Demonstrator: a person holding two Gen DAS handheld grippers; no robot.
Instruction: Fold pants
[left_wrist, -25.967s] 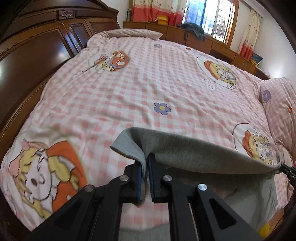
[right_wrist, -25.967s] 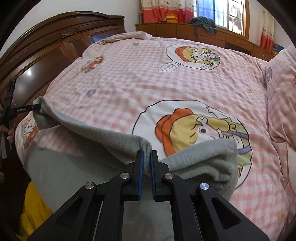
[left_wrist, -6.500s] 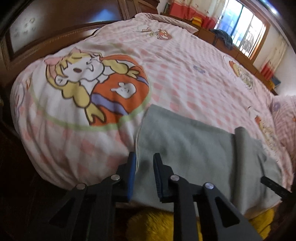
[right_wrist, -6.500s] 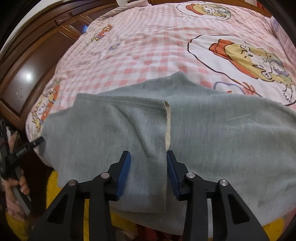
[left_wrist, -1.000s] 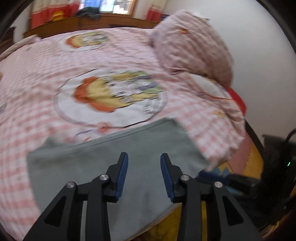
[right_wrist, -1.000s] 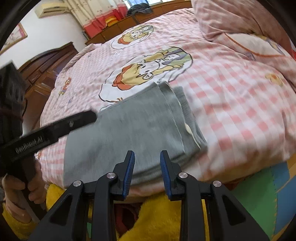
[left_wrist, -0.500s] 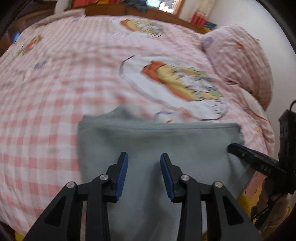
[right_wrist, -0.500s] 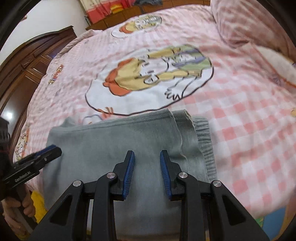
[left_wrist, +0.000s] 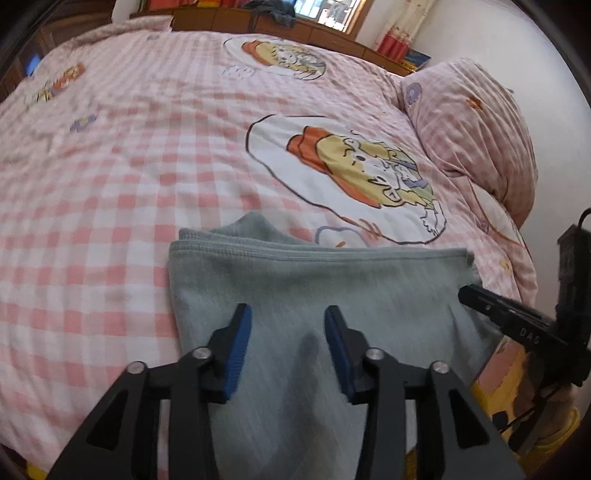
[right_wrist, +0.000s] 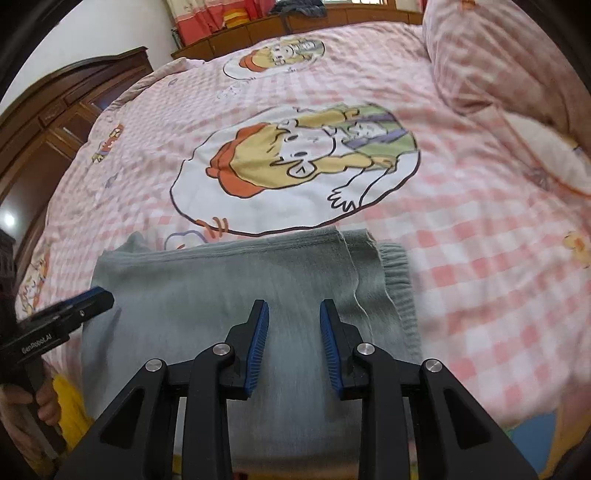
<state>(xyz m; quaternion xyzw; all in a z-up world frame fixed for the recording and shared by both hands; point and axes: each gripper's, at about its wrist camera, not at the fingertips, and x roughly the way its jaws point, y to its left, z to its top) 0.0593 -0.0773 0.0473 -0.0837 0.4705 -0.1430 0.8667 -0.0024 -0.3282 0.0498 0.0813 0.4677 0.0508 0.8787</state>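
Pink checkered bed (left_wrist: 147, 155) takes up basically everything, with the gray pants (right_wrist: 221, 288) folded into a rectangle at its near edge. Both my left gripper (left_wrist: 288, 332) and right gripper (right_wrist: 293, 332) hover over them, spread apart, holding nothing.

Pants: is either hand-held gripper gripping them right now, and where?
Neither. The left hand-held gripper and right hand-held gripper are both open above the folded pants, which lie free on the bed.

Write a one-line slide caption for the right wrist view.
Open right gripper above folded grey pants on a pink checked bedspread, left gripper at the pants' left edge.
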